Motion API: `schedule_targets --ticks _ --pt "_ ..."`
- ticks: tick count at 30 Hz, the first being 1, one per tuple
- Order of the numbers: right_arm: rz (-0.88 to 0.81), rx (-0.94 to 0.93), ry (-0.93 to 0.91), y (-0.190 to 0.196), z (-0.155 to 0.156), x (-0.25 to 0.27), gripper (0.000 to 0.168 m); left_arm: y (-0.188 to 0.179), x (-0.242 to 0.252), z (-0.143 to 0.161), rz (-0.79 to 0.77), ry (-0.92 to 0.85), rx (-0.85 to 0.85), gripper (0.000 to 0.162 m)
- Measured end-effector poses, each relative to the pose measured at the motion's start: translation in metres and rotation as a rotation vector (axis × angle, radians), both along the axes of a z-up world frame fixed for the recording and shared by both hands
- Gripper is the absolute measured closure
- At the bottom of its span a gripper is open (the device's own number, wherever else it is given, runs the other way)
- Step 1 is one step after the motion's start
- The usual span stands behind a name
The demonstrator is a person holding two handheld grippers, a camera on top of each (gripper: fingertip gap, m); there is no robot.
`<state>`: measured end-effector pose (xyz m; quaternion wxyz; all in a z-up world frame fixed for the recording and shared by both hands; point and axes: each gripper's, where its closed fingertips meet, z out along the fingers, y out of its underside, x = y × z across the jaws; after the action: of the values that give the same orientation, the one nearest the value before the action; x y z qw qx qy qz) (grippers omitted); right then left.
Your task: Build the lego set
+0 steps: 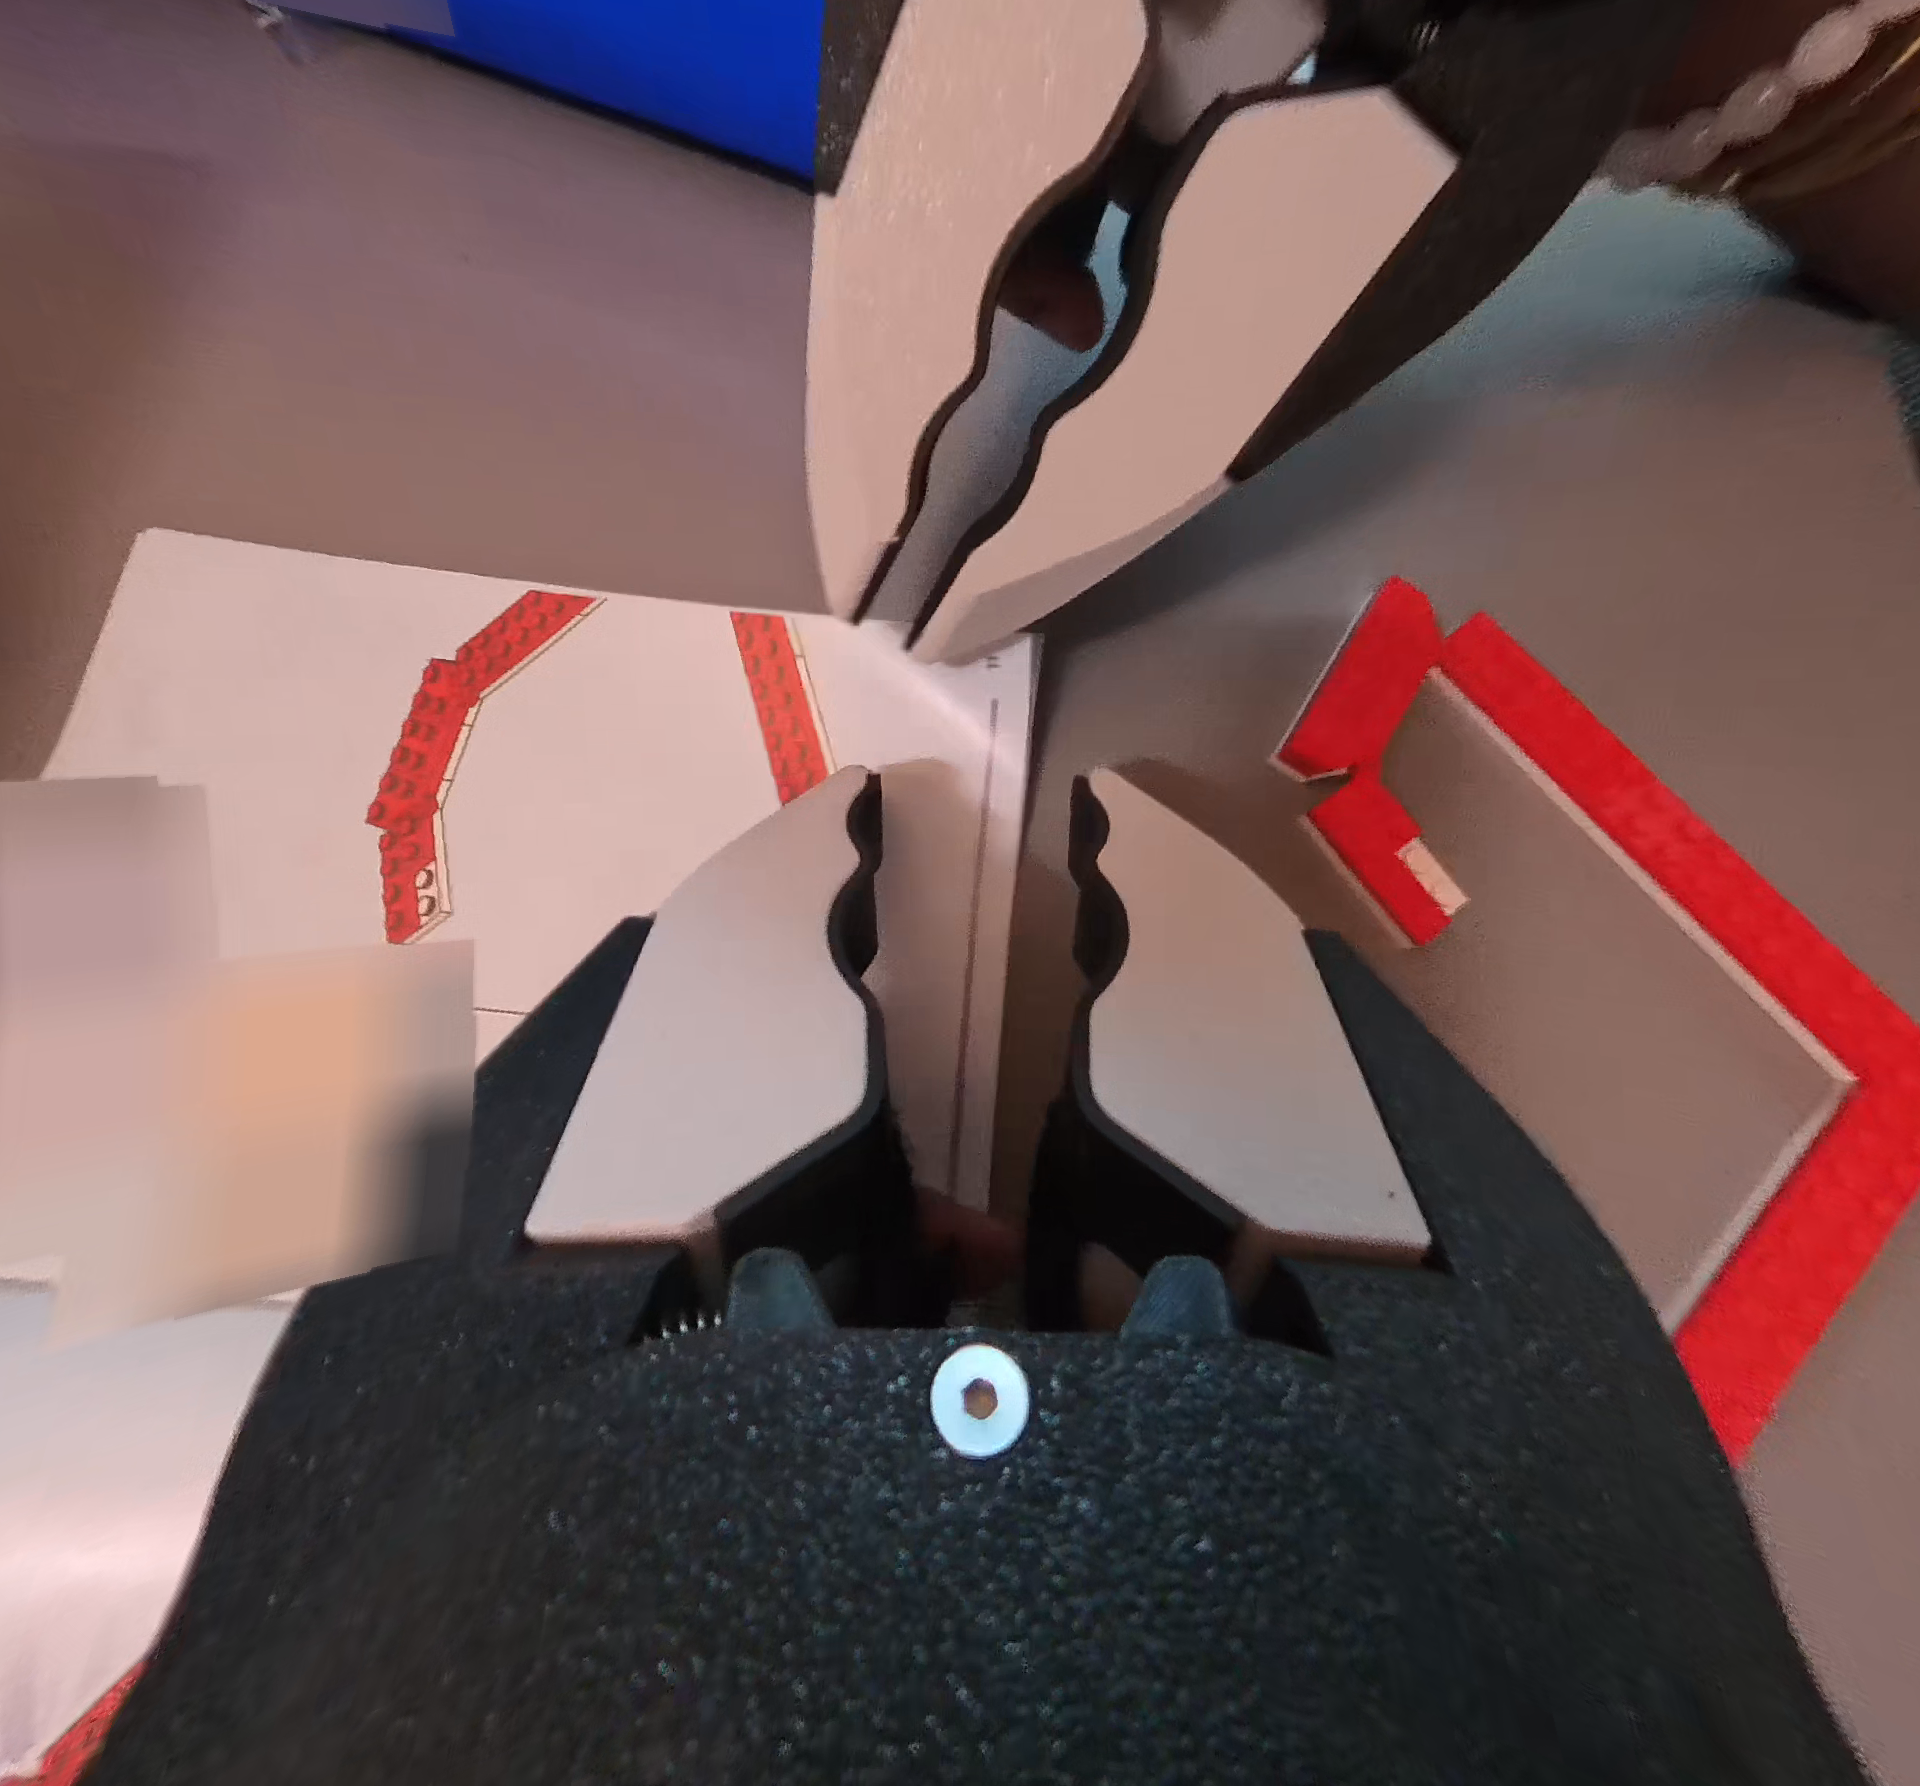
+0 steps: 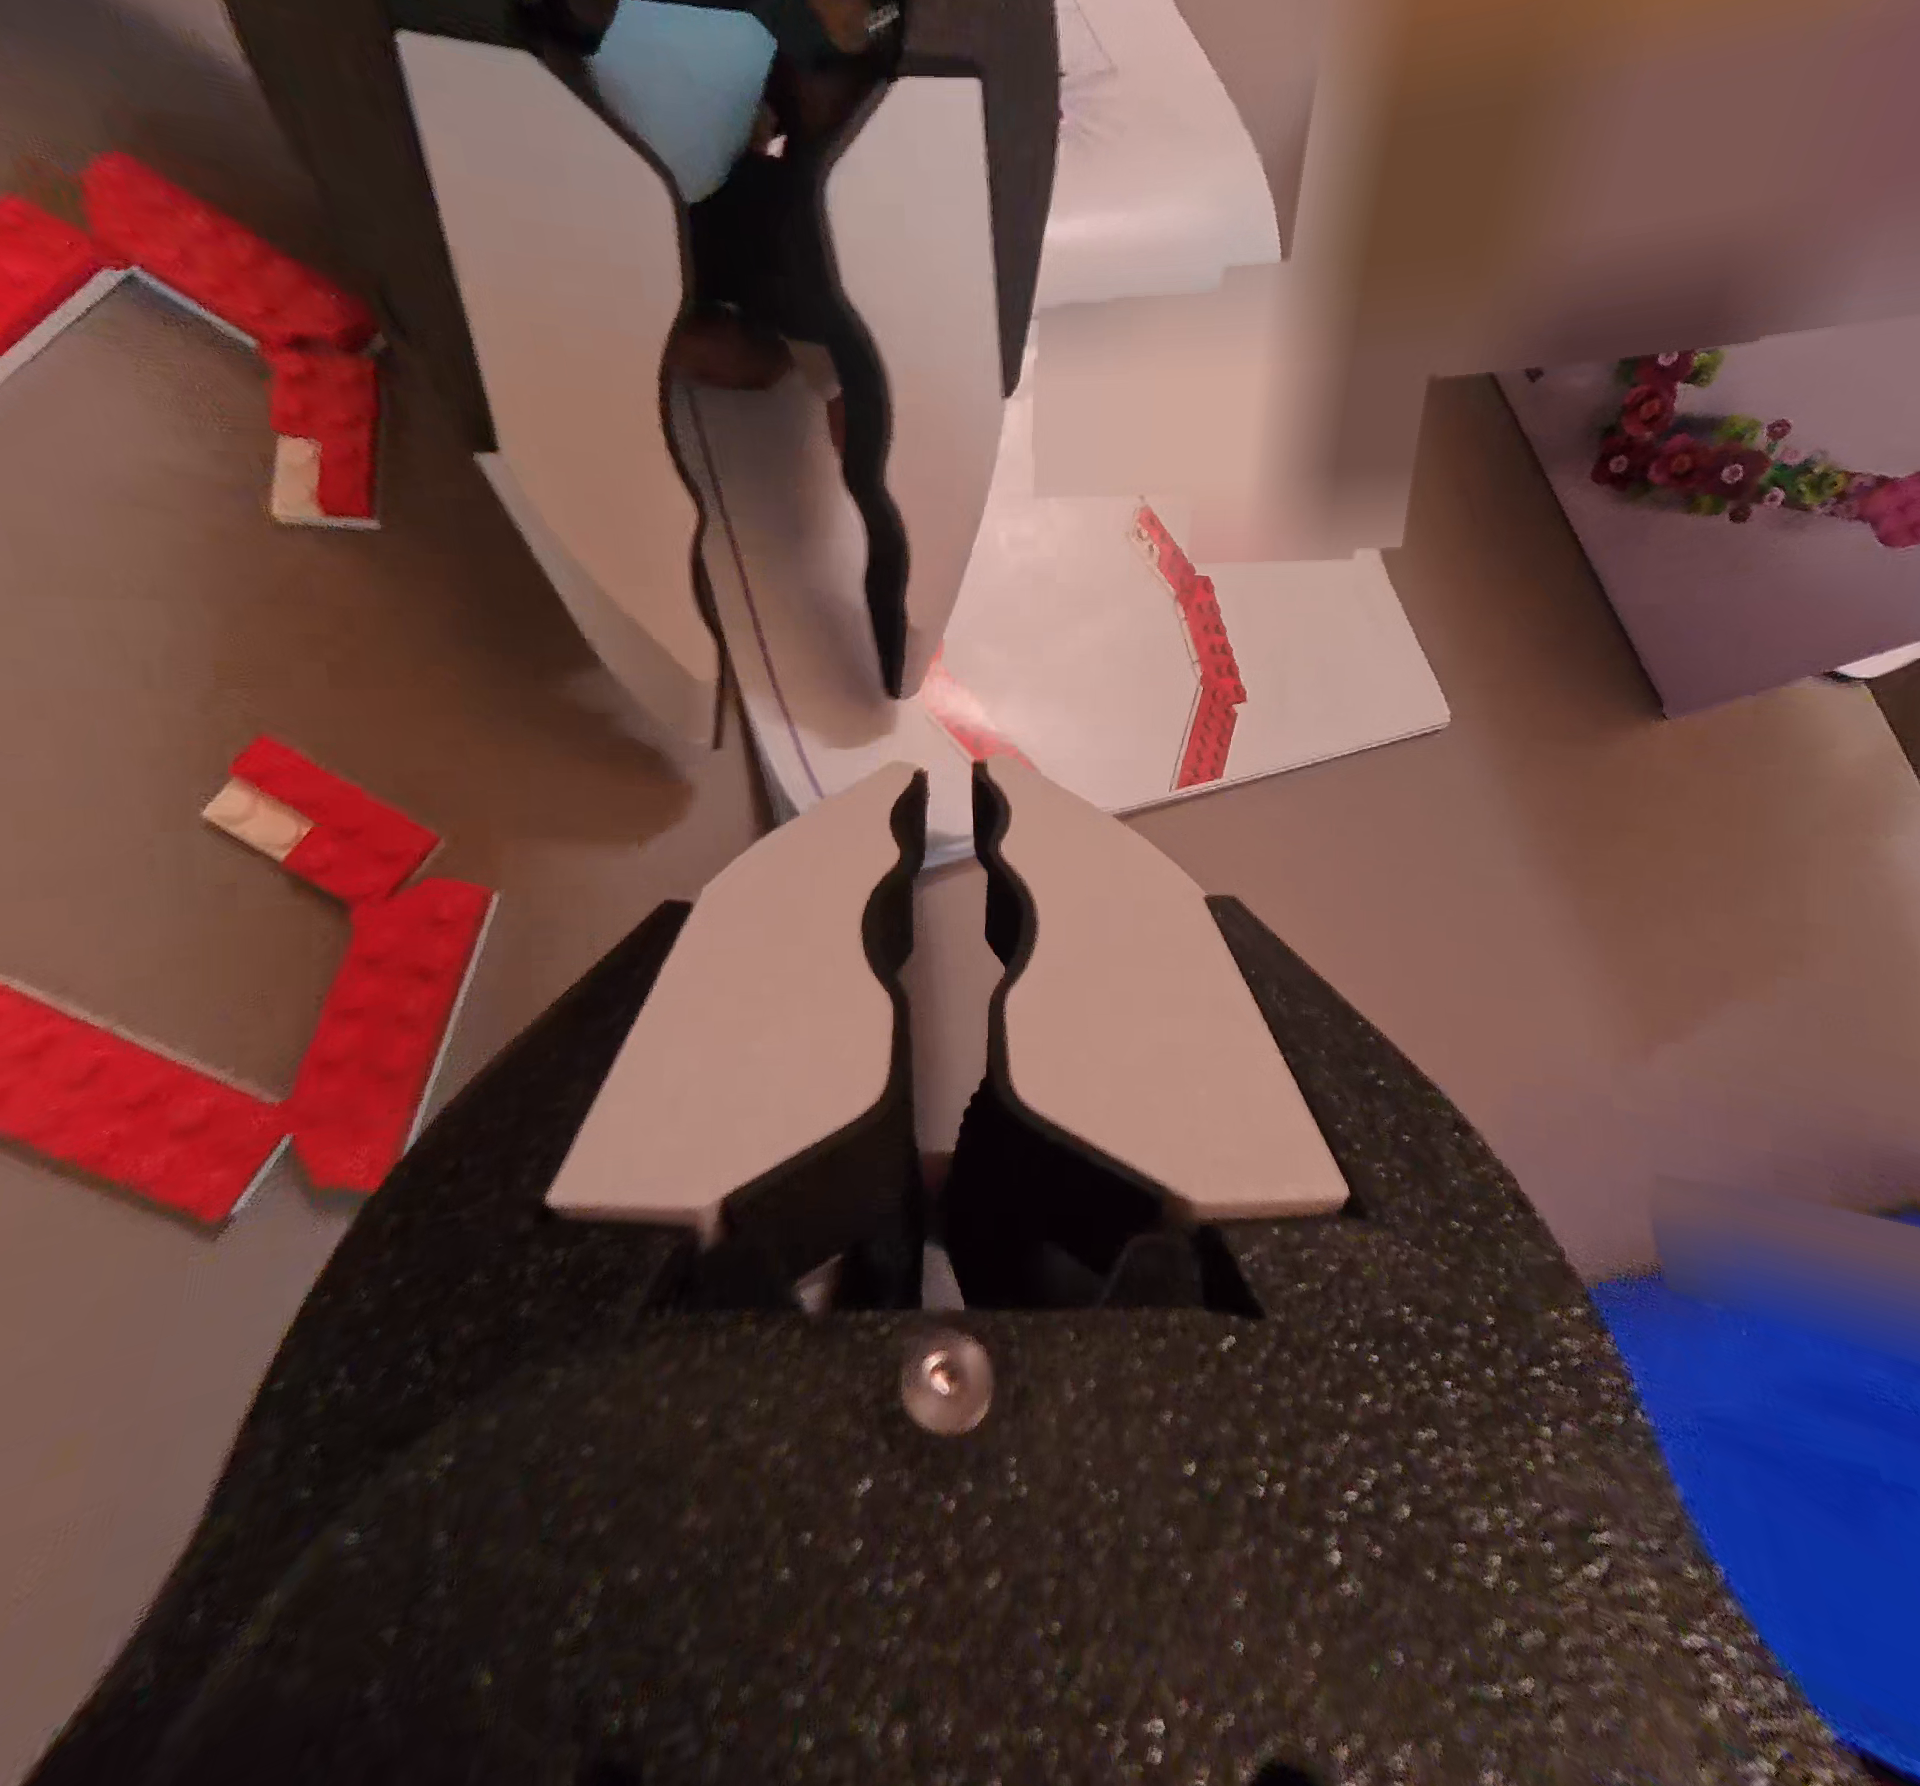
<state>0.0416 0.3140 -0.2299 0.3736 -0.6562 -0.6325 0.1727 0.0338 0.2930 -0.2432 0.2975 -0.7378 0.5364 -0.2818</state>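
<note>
The right tool (image 2: 948, 780) has its jaws nearly together over the near corner of the booklet (image 2: 1299, 676); whether they pinch the page cannot be told. The left tool (image 1: 971, 780), jaws apart, straddles the booklet's right edge. Judged from its look, the page is thin, limp and easily creased: grip it at a corner, close to the edge. The frame (image 1: 1704, 905), an open outline of flat red plates on a pale layer, lies on the brown surface (image 1: 520, 334) just right of the booklet; it probably flexes at its joints, so support it from beneath.
</note>
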Motion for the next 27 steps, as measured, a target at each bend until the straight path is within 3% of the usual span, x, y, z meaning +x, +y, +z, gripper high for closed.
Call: schedule_targets --ticks 8,19,22,24,27 --pt "0.148 -0.018 -0.038 -0.022 0.005 0.015 0.149 0.005 -0.002 -0.005 0.014 0.014 0.033 0.130" --pt "0.225 0.050 -0.150 -0.017 -0.003 0.007 0.149 0.005 -0.003 -0.004 0.012 -0.010 0.006 0.131" --pt "0.249 0.094 -0.176 -0.015 -0.004 0.004 0.154 0.004 -0.003 -0.005 0.006 -0.011 0.001 0.131" --pt "0.259 0.131 -0.178 -0.011 -0.003 0.003 0.168 0.004 -0.003 -0.002 0.005 -0.023 -0.001 0.131" --pt "0.237 0.141 -0.112 -0.005 0.008 -0.003 0.168 0.003 -0.005 0.007 -0.009 -0.040 0.025 0.128"
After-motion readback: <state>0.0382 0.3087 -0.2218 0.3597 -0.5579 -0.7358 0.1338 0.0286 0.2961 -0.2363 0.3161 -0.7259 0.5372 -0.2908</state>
